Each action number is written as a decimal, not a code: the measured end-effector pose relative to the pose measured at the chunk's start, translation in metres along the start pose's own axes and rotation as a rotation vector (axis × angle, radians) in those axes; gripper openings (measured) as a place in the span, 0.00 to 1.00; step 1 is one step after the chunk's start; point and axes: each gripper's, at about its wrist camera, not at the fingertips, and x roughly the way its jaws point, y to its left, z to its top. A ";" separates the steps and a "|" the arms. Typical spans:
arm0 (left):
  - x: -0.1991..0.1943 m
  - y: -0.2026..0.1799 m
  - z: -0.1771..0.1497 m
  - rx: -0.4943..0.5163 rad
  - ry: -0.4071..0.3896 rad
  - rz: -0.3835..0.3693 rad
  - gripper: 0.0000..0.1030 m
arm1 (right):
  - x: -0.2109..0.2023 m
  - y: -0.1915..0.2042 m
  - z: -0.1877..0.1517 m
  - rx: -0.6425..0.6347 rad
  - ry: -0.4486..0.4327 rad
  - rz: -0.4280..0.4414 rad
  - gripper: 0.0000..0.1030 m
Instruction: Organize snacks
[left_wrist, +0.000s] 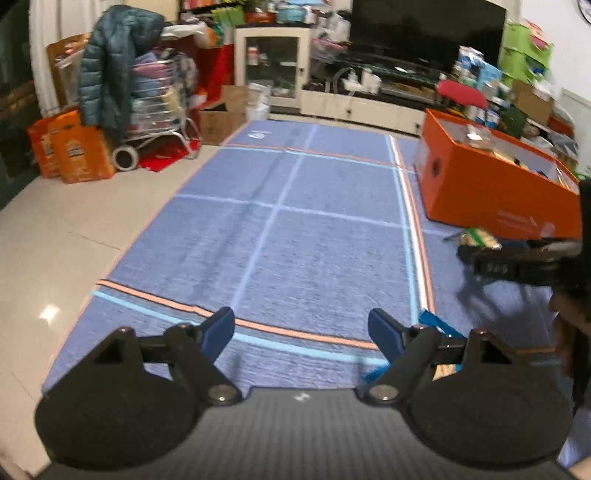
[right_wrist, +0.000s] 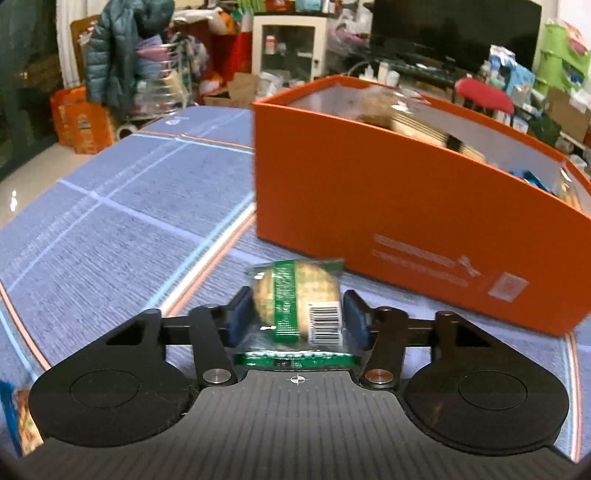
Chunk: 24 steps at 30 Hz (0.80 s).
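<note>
Nearest the lens, pinched in the right claw (right_wrist: 297, 314) – a green-banded cracker packet (right_wrist: 295, 299), blue pads narrowed onto its clear wrapper from both sides, barcode facing up. Lay low over the blue mat (right_wrist: 110, 229), just in front of the orange box (right_wrist: 369, 206) and not yet inside. Several snacks already seen in the open-topped box. Judged as the pick-up step: packet gripped, carry to the box not begun. Called next for a lift clear of the near wall, a short reach forward over the rim, then a release among the other snacks – with only a gentle squeeze throughout, given brittle crackers and a slippery wrapper. Over on the other side, left claw (left_wrist: 301, 328) spread wide with nothing between the pads, hovering above bare mat; a blue-wrapped snack (left_wrist: 441, 326) just beside its right finger, probably the following pick
</note>
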 end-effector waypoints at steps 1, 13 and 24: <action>0.001 -0.002 -0.002 0.007 0.011 -0.020 0.78 | -0.004 -0.008 -0.004 0.003 0.001 -0.021 0.35; 0.020 -0.042 -0.010 0.097 0.106 -0.303 0.79 | -0.149 -0.057 -0.098 0.021 -0.097 0.053 0.63; 0.028 -0.097 -0.020 0.154 0.112 -0.247 0.79 | -0.186 -0.075 -0.102 0.035 -0.145 0.022 0.68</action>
